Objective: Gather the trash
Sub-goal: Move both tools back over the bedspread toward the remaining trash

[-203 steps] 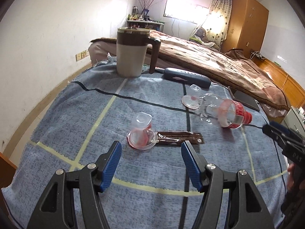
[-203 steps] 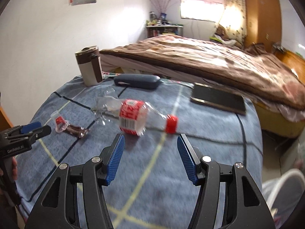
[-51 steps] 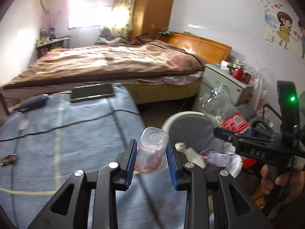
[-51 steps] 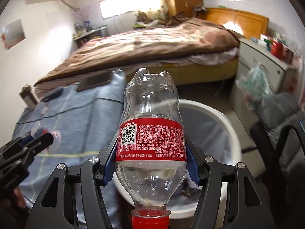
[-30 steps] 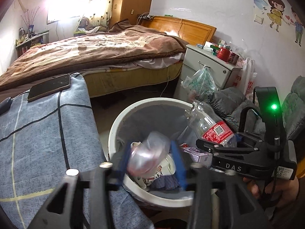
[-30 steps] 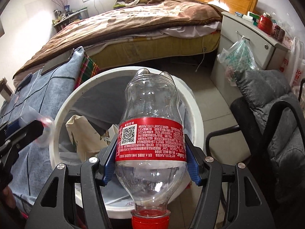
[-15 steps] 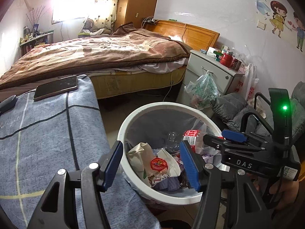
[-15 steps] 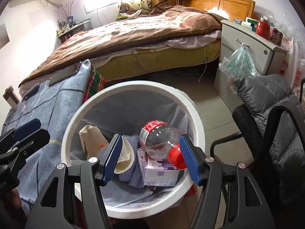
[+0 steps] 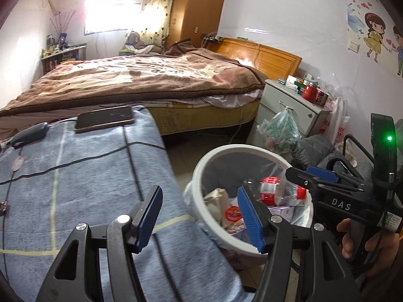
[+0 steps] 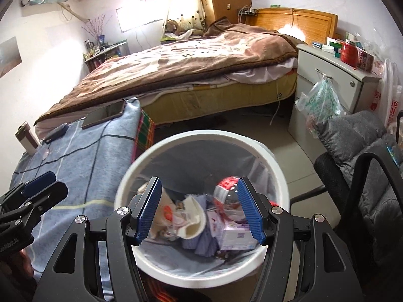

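Note:
A white trash bin (image 10: 277,173) stands on the floor beside the blue-cloth table (image 9: 88,176); it also shows in the left wrist view (image 9: 201,166). In it lie the red-labelled clear bottle (image 9: 270,193), also seen in the right wrist view (image 10: 226,191), plus paper, a small box and a red-lidded cup (image 9: 233,212). My right gripper (image 10: 200,210) is open and empty above the bin. My left gripper (image 9: 201,216) is open and empty over the table's right edge. A clear cup (image 9: 19,162) and a brown wrapper (image 9: 2,207) lie far left on the table.
A phone (image 9: 104,118) and a dark case (image 9: 29,134) lie at the table's far end; a mug (image 10: 26,139) stands at its far corner. A bed (image 9: 138,80) lies behind, a nightstand (image 10: 327,75) and a grey padded chair (image 10: 365,166) to the right.
Both grippers have let go: the cup and the bottle now lie in the bin. Since half a second ago both grippers have drawn back slightly toward the table, still open.

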